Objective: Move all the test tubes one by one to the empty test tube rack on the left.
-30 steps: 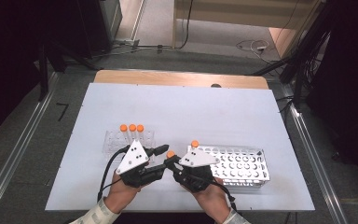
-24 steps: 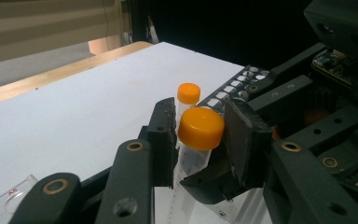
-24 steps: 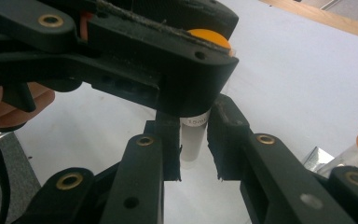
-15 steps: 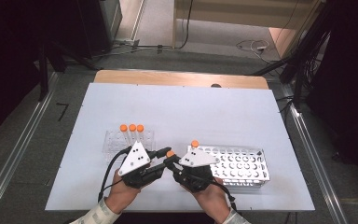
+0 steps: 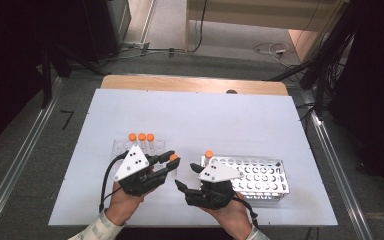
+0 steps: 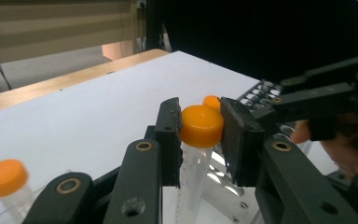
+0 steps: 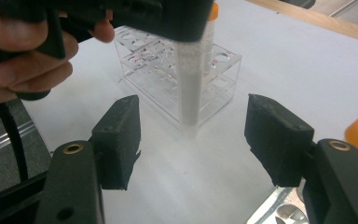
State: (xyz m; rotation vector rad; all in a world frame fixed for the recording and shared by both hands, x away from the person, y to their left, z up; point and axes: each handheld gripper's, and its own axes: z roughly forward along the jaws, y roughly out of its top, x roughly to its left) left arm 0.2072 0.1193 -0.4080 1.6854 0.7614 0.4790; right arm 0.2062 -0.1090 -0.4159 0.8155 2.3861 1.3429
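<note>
Left hand-held gripper (image 6: 200, 128): clamped on orange-capped tube (image 6: 200, 126), pads pressed against either side of the cap, clear tube body hanging down between the jaws. In the high view, same left hand-held gripper (image 5: 170, 161) just right of clear rack (image 5: 120, 147), tube cap (image 5: 173, 158) showing orange at its tip, held above white worktop (image 5: 195, 115) in the gap between the two racks.

Right hand-held gripper (image 7: 191, 140): jaws apart, having just been opening, pads clear of the tube on both sides. Tube (image 7: 190, 84) seen from here standing upright between and beyond the two pads, lower end near the worktop, upper end gripped by the other hand-held gripper at the top of the frame. In the high view, right hand-held gripper (image 5: 182, 187) low and left of white perforated rack (image 5: 265, 175), pointing toward the left one, tips near but apart.

Clear rack behind the tube in the right gripper view (image 7: 214, 70), empty wells visible; three orange-capped tubes (image 5: 141, 137) upright along its far edge in the high view. One more orange-capped tube (image 5: 209, 154) standing in the near-left corner of the white perforated rack, just beyond the right gripper's grey plate. Person's hands wrapped around both gripper bodies at the near edge of the worktop, a light sleeve (image 5: 100, 231) on the left forearm.
</note>
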